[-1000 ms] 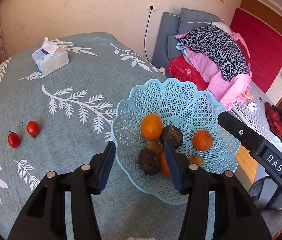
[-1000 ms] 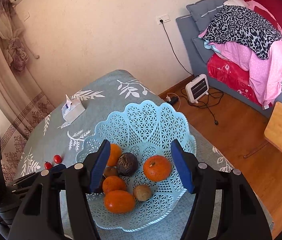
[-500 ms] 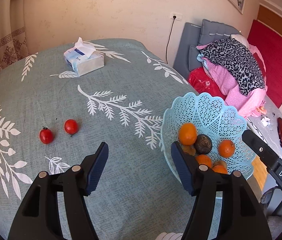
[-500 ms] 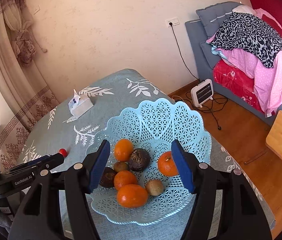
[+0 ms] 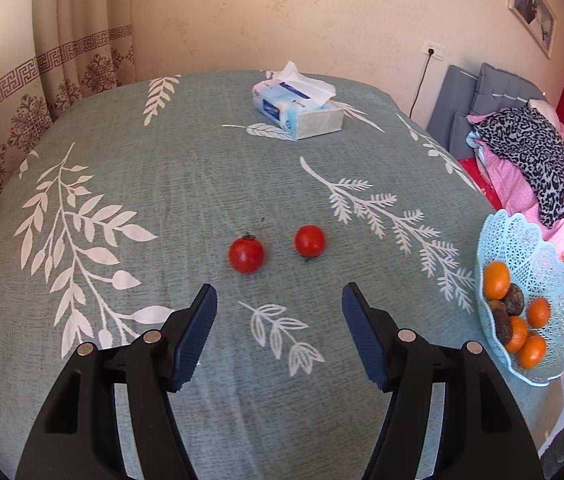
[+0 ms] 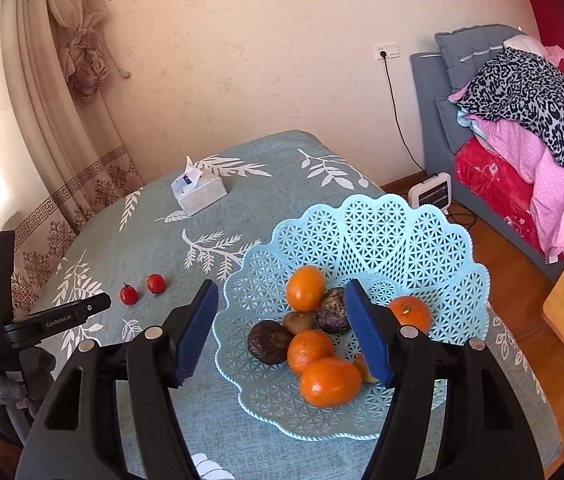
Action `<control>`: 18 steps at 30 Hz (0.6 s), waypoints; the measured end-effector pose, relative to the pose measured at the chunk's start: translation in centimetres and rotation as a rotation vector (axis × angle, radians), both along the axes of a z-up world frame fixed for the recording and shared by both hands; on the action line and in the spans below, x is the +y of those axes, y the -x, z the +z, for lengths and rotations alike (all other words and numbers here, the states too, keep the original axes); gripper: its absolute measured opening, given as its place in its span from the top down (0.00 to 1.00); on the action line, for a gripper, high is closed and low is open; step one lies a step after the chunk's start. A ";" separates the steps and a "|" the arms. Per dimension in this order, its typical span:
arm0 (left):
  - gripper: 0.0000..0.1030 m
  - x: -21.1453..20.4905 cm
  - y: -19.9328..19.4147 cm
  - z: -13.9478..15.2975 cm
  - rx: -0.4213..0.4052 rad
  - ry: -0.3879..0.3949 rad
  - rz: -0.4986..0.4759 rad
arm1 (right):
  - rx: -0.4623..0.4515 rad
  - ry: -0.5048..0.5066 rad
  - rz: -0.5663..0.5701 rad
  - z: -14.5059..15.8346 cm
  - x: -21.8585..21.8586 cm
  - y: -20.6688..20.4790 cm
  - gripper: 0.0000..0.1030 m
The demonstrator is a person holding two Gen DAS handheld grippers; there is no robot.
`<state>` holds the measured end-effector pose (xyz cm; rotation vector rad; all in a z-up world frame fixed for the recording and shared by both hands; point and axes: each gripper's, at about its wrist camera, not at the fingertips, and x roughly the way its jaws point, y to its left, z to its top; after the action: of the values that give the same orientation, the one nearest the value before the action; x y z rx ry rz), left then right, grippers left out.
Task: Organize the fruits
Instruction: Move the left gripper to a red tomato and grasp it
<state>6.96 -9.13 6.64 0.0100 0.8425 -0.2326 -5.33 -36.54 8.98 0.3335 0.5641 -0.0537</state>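
Two small red tomatoes lie side by side on the teal leaf-print tablecloth: the left tomato (image 5: 245,255) and the right tomato (image 5: 310,240). My left gripper (image 5: 277,300) is open and empty, just short of them. They also show in the right wrist view (image 6: 129,294), (image 6: 155,283). A light blue lattice fruit basket (image 6: 382,232) holds several oranges (image 6: 305,288), dark fruits (image 6: 269,342) and a kiwi. My right gripper (image 6: 279,298) is open and empty above the basket's near side. The basket also shows at the right edge of the left wrist view (image 5: 554,256).
A tissue box (image 5: 298,109) stands at the far side of the table. Curtains hang at the left. A bed with piled bedding (image 6: 522,120) and a small heater (image 6: 430,196) are to the right, beyond the table edge. The left gripper's body (image 6: 41,324) shows at the left.
My left gripper has swung left, away from the basket, and now faces the two tomatoes. My right gripper stays open over the basket and has drawn a little closer to it.
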 end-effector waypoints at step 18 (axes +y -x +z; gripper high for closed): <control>0.37 1.3 -5.0 -3.6 0.022 -0.063 0.024 | 0.051 0.194 0.288 -1.4 11.3 -4.9 0.33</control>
<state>11.98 -7.80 2.99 0.0567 0.8716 -0.1841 -0.43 -25.19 7.61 0.0602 0.6474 0.1610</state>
